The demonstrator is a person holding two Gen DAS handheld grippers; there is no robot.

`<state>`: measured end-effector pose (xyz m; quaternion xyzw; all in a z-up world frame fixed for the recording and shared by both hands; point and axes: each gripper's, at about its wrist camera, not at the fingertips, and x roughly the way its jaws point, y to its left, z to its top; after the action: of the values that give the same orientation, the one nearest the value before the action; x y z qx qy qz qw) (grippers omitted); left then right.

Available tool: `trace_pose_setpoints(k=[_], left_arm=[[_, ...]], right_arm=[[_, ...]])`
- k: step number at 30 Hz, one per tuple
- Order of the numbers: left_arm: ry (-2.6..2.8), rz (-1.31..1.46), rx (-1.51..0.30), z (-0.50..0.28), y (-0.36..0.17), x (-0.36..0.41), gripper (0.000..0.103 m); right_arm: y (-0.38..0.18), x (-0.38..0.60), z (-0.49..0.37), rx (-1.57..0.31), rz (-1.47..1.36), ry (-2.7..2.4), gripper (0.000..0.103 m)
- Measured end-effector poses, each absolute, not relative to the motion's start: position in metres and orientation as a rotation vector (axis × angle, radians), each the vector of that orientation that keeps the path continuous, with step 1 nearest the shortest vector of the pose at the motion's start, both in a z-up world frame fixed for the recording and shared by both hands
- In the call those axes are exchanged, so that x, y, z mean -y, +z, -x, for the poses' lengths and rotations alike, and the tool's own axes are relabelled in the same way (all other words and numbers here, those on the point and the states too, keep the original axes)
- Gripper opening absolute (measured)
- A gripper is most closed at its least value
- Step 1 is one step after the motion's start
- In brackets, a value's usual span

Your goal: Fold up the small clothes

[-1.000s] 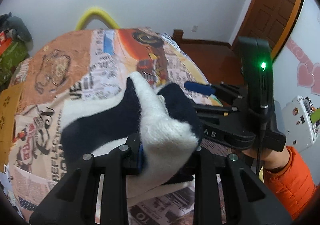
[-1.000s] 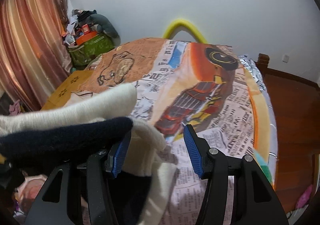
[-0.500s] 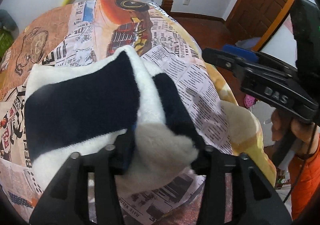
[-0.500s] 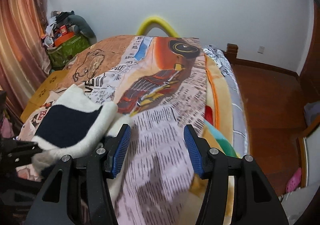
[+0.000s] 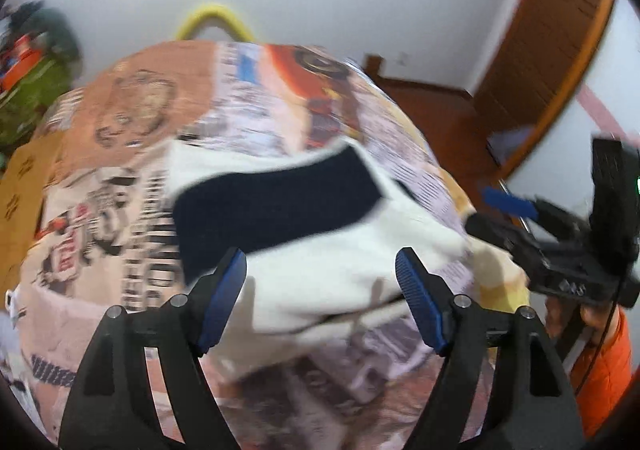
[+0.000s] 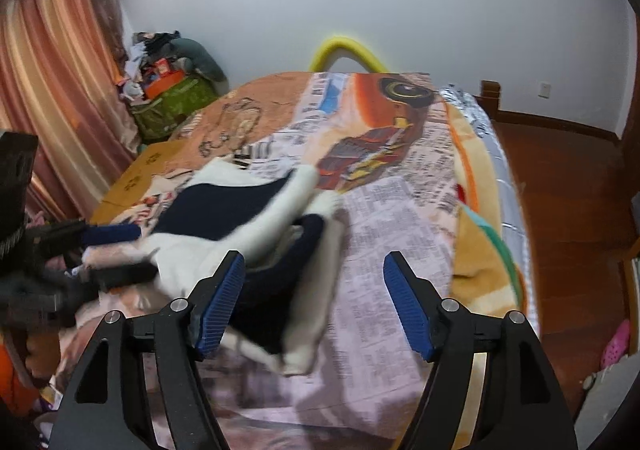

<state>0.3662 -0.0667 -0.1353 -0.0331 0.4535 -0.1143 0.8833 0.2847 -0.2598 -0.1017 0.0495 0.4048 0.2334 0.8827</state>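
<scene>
White-and-navy fleece garment is lying on the bed, its long axis running left to right; the open, empty left tongs are hovering nearer than the open right tongs.

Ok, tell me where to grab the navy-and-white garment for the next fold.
Take the garment by its white far corner, coming in from above with the right tongs. That corner sticks out past the bulk on the bedspread, so probably the easiest edge to pinch.
</scene>
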Motion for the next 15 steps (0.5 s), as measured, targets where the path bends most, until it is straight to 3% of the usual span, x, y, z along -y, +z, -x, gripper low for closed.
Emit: trace_pose_setpoints(k=[6,13,14,15], left_arm=[[-0.059,0.044,-0.980,-0.382,-0.159,0.017,0.081],[-0.076,0.087,-1.094,-0.387,-0.216,0.008,0.086],[-0.078,0.090,-1.091,-0.386,-0.218,0.008,0.088],[-0.081,0.095,-1.090,-0.386,-0.218,0.008,0.088]], right_arm=[[-0.116,0.231,-0.294,-0.879,-0.131,0.511,0.070],[-0.171,0.227,-0.303,-1.014,-0.323,0.486,0.070],[-0.172,0.228,-0.302,-1.011,-0.342,0.488,0.068],[-0.172,0.229,-0.302,-0.998,-0.363,0.498,0.057]])
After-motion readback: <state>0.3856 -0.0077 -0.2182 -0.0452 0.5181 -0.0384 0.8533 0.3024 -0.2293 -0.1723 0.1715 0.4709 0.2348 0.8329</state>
